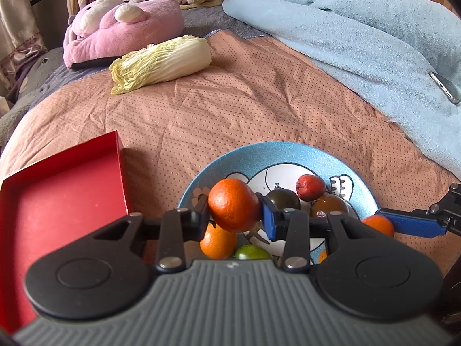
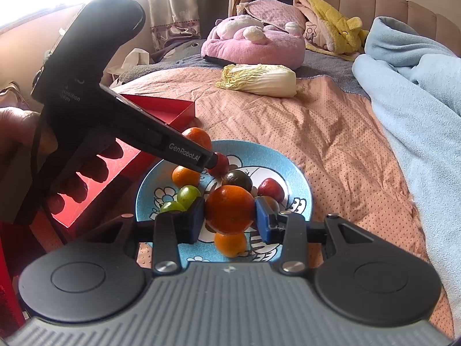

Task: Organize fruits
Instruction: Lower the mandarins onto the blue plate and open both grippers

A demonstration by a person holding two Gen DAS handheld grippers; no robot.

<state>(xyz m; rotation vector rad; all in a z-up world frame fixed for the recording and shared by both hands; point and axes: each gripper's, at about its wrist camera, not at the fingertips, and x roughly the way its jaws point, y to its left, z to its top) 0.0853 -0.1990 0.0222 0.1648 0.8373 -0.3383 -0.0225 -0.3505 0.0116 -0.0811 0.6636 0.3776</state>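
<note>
Pinching one orange each, both claws work over the blue plate (image 1: 302, 151) on the dotted peach bedspread (image 1: 230, 101). The left gripper (image 1: 234, 214) has its pads pressed on the two sides of a tangerine (image 1: 233, 201), held above the plate's near-left rim. Beneath it lie another tangerine (image 1: 218, 242) and a green grape (image 1: 251, 252); farther in sit a dark tomato (image 1: 283, 199), a small red fruit (image 1: 310, 187) and a brownish one (image 1: 330, 204).

The right gripper (image 2: 230, 220) is likewise clamped on a second orange (image 2: 230, 209), pads tight against its left and right flanks, over the plate's near half. A further orange (image 2: 230, 243) lies under it, two green grapes (image 2: 188, 196) at its left, a red fruit (image 2: 269, 188) toward the plate's right rim.

Just beside the plate's left edge stands the red box (image 1: 66, 201), open and bare inside. A napa cabbage (image 1: 161, 63) lies well apart near the bedspread's far edge, before a pink plush (image 1: 121, 31); a pale blue blanket (image 1: 360, 34) covers the right side. A person's hand (image 2: 83, 173) grips the left tool's handle.
</note>
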